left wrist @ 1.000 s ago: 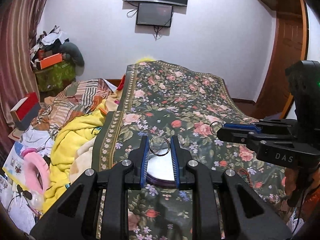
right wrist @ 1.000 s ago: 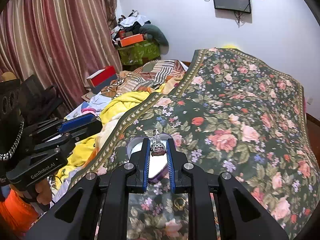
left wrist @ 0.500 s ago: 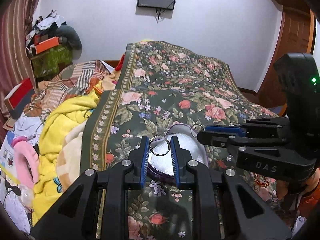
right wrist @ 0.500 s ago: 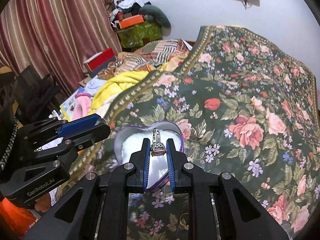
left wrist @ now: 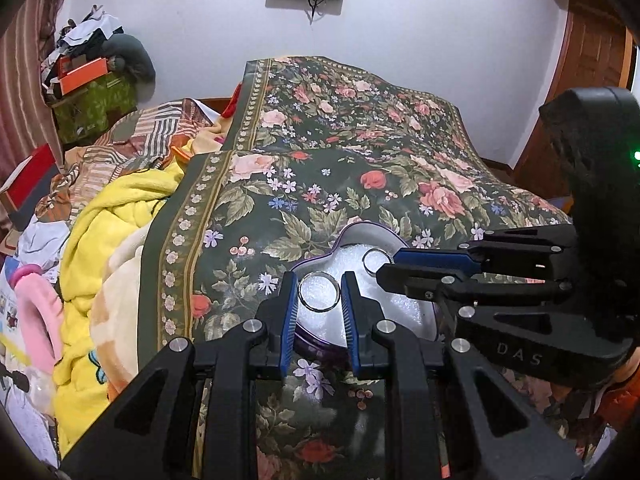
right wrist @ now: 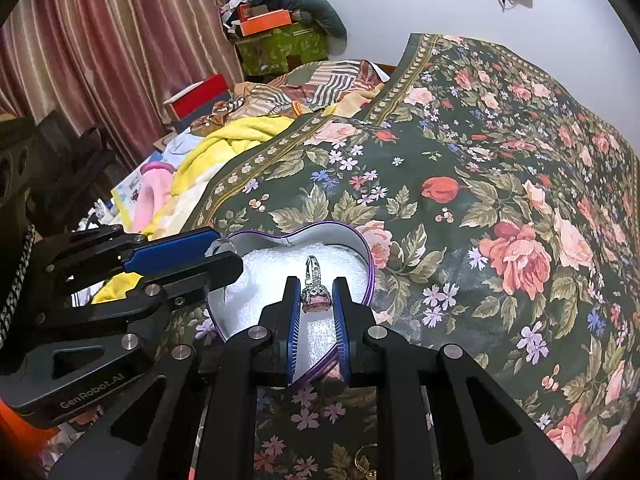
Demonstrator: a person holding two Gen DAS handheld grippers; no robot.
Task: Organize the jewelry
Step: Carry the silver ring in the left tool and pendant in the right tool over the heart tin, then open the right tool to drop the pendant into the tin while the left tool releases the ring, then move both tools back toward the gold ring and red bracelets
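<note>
At the far left, a yellow fleece blanket point(left wrist: 116, 220) lies bunched beside the dark green floral bedspread point(left wrist: 360, 128) that covers the bed. On that bedspread sits an open heart-shaped tin with a purple rim and white foam lining point(right wrist: 362, 256). The left tool point(left wrist: 320, 294) hangs over the tin's left lobe, its blue-padded jaws closed on a plain thin silver ring point(left wrist: 319, 275) held flat between them. Just to the right, the right tool point(right wrist: 316, 294) is poised above the tin's middle, jaws clamped on a silver ring with a pink stone point(right wrist: 314, 294), band pointing away. Neither ring touches the foam, as far as can be seen.
</note>
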